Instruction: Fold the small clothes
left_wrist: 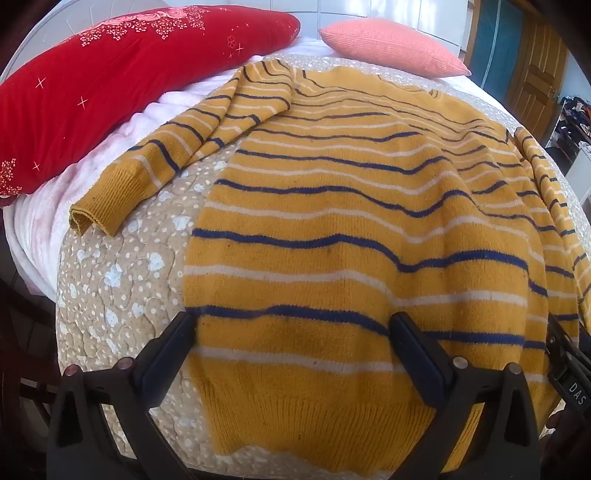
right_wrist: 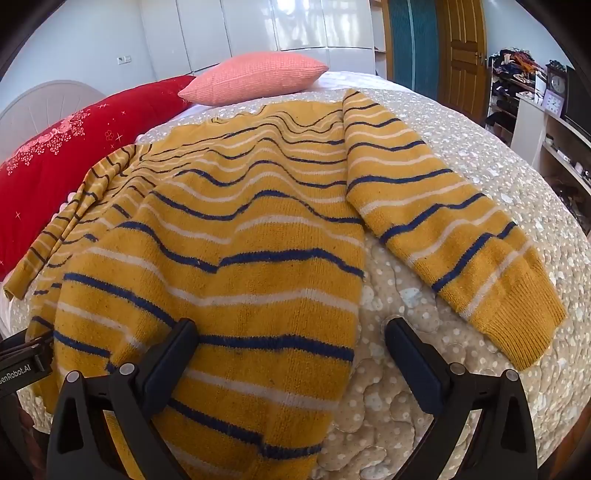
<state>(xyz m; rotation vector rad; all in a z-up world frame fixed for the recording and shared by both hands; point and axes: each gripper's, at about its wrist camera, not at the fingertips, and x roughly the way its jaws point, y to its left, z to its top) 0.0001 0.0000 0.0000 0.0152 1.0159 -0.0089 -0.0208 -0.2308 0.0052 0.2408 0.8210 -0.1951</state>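
Spread flat on a beige quilt (left_wrist: 122, 280) dotted with white: a mustard sweater (left_wrist: 351, 229) with navy and white stripes, hem toward both cameras, neckline toward the pillows. Wrinkled across the body, smoother near the ribbed hem.

Left sleeve (left_wrist: 155, 162) angled out toward a red pillow (left_wrist: 110, 85), its ribbed cuff lying at the quilt's edge by a pale pink blanket (left_wrist: 44, 221). Right sleeve (right_wrist: 454, 236) stretched diagonally over the quilt, cuff well apart from the body.

Left gripper (left_wrist: 293, 325) hovering over the hem's left corner, jaws spread wide, nothing pinched; one finger above the sweater's side edge, the other above the knit. Right gripper (right_wrist: 291, 332) likewise wide apart and holding nothing, straddling the sweater's right edge, one finger above knit, the other above bare quilt.

Beyond: a coral pillow (right_wrist: 255, 81), white wardrobe doors (right_wrist: 236, 29), a wooden door (right_wrist: 463, 55), cluttered shelves (right_wrist: 517, 81).
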